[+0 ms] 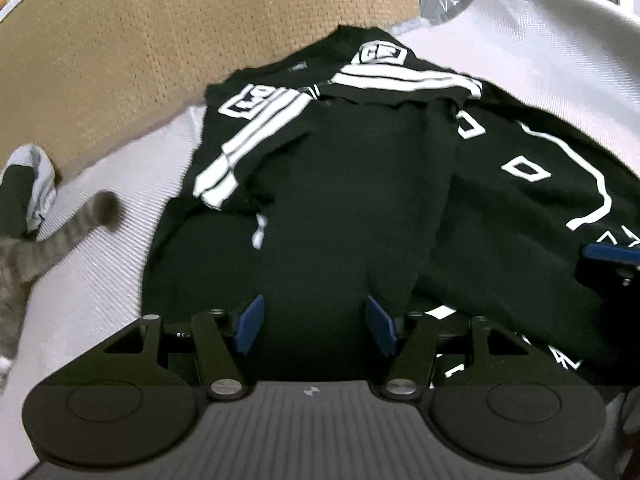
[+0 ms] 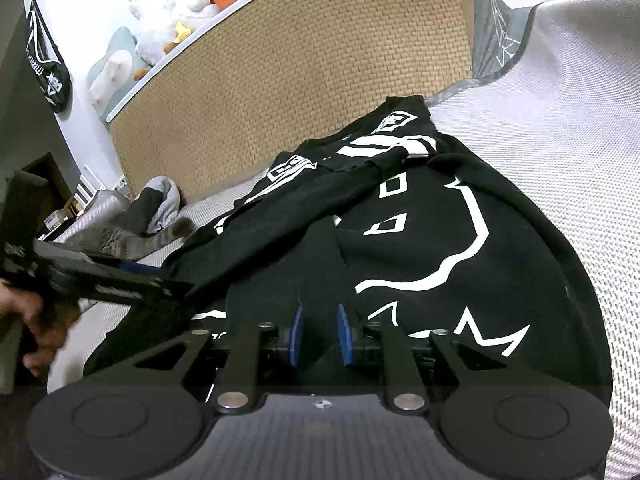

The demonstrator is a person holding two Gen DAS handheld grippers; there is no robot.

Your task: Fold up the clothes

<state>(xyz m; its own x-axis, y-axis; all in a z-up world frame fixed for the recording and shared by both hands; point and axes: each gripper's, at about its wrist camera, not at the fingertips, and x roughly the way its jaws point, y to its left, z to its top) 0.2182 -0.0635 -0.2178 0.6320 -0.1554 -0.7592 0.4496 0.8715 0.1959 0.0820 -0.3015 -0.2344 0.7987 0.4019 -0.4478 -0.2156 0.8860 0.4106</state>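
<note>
My left claw [image 1: 316,322] hangs with its blue pads spread apart over the black sweatshirt [image 1: 352,184], gripping nothing. My right claw [image 2: 320,332] is narrowed on a raised fold of that sweatshirt, pinching the cloth. The garment lies spread on the grey bed cover [image 2: 560,128], its white-striped sleeves [image 1: 256,132] folded inward. Beyond, a tabby cat [image 2: 120,242] lies beside the woven headboard [image 2: 304,80].

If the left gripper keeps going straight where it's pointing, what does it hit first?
Most likely the black shirt: the left gripper points down at its folded cloth, which fills the gap between its open jaws, with nothing visible in between.
</note>
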